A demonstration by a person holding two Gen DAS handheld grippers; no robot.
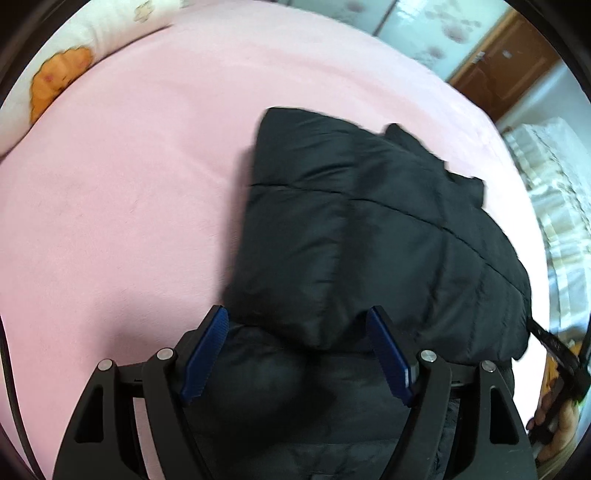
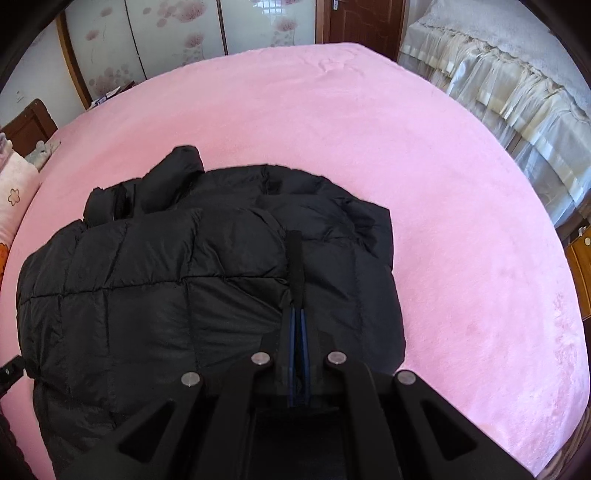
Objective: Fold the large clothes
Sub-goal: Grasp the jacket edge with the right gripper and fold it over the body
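Jacket point(image 2: 207, 280) is seen partly folded on the pink bed point(image 2: 461, 221), sleeves tucked at 11 o'clock. Left tool point(image 1: 295, 332) is held wide open and empty; right tool point(image 2: 297, 314) is pinched shut on a black strap point(image 2: 295, 258), final fold judged outstanding.

Spread left tongs point(image 1: 297, 325) over black jacket point(image 1: 369, 229)

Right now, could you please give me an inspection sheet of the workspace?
Surface: pink bedspread, smooth.
Job's things: black padded jacket, partly folded, lying on the bedspread.
Clutter: pillow at the bed's edge.
Grippers: left gripper open over the jacket's near edge; right gripper shut above the jacket, whether it pinches fabric unclear.
Cables: thin dark cord at the left view's edge.
Surroundings: flowered wardrobe doors, wooden door, second bed.
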